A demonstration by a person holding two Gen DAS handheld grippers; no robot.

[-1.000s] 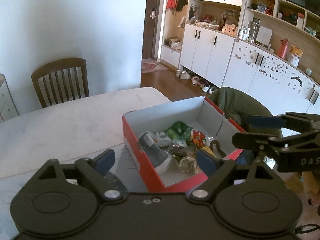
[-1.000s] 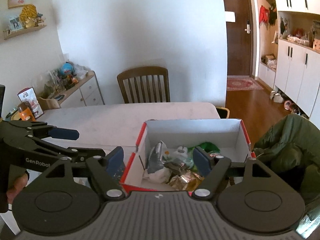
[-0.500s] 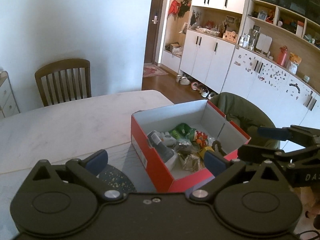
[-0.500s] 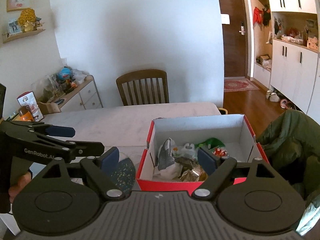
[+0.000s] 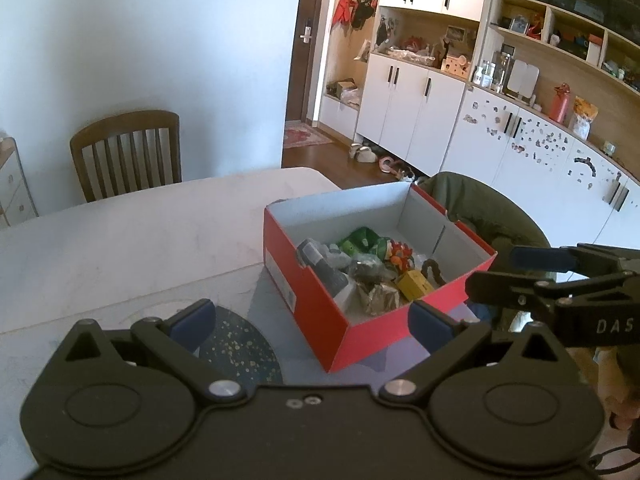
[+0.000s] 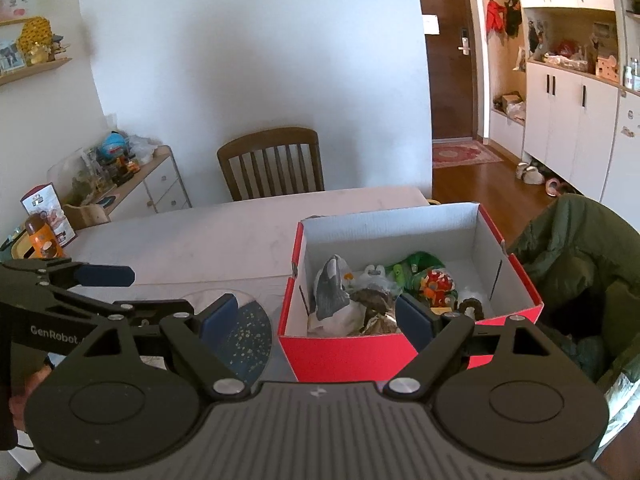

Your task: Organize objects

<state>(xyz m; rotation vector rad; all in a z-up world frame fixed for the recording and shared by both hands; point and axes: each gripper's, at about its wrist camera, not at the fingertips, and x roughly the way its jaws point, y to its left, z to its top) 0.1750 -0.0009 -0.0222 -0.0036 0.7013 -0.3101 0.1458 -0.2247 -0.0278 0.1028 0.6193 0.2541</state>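
A red shoebox [image 6: 344,354] of jumbled small items [image 6: 376,300] is seen on the pale desk [image 5: 120,240], ahead of 2 hand-held grippers, both with jaws spread wide and empty. The box lies forward and right of the left gripper [image 5: 312,318] but almost straight ahead of the right gripper [image 6: 316,314], judged the nearer. A dark speckled disc [image 5: 240,350] rests just left of the box.

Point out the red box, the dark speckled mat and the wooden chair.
red box [image 6: 340,354]: right wrist view, near red wall.
dark speckled mat [image 5: 240,344]: left wrist view, its visible top.
wooden chair [image 6: 272,168]: right wrist view, slatted backrest.
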